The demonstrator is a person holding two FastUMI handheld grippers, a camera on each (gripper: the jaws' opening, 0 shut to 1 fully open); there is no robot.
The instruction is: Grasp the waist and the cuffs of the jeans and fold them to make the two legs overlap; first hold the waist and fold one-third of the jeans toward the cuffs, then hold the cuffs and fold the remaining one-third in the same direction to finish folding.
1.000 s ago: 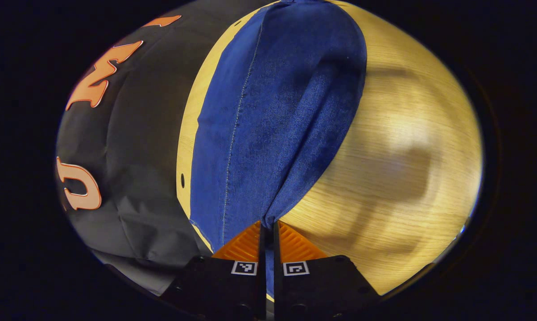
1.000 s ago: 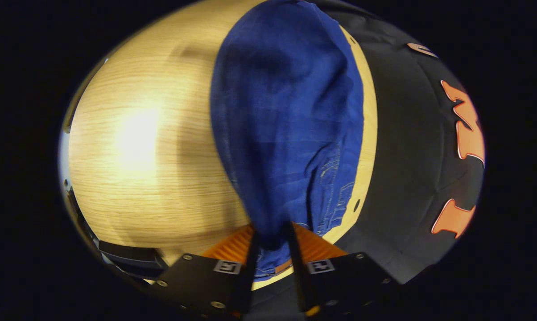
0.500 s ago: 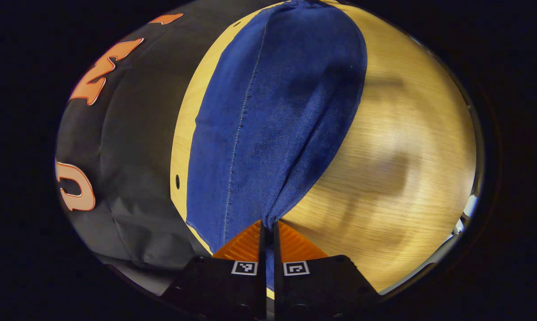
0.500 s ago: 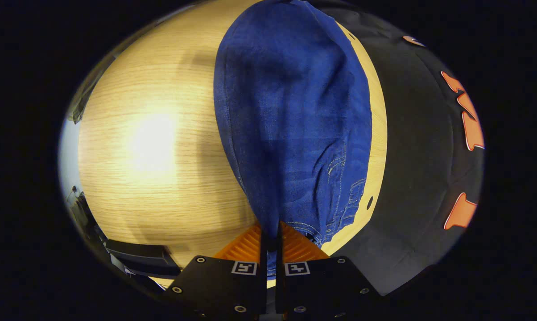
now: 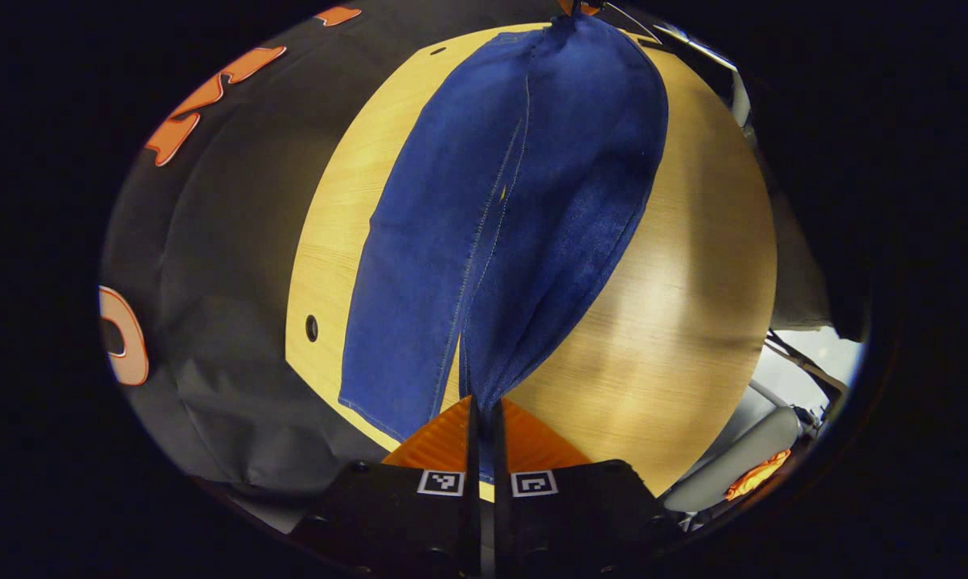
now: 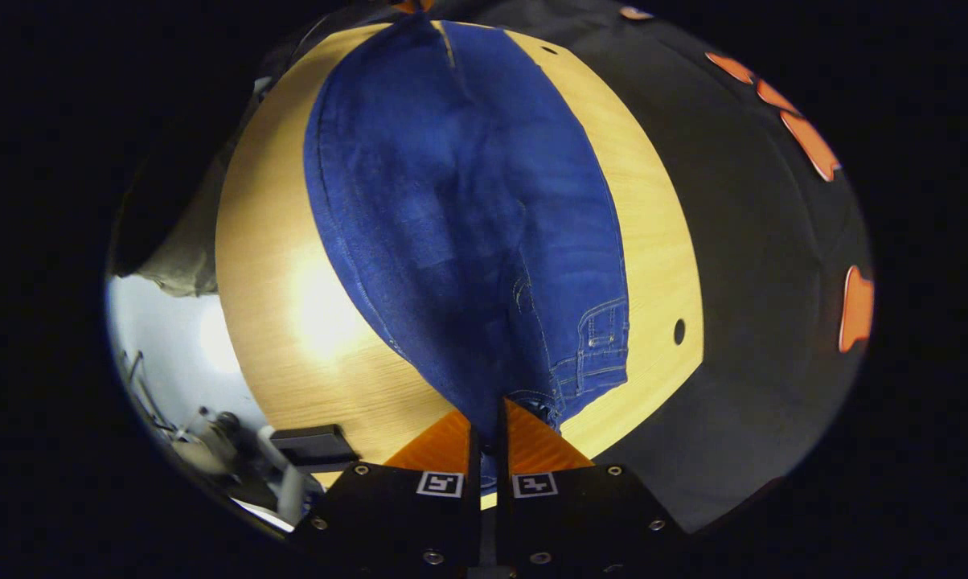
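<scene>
Both grippers have risen, the left gripper (image 5: 484,414) clamped on the cuff end and the right gripper (image 6: 490,418) on the waist end of the blue denim jeans (image 5: 500,233), one leg lifted above the round pale wooden table (image 5: 693,305).

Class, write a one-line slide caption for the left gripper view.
Left gripper pinching the cuff end of blue denim jeans, lifted above a round wooden table.

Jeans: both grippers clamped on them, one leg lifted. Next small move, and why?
Probably carry both ends sideways toward the wall side. The left gripper pinches a cuff and the right gripper the waist of the jeans. The raised leg hangs beside the leg lying flat on the table, not yet over it.
</scene>
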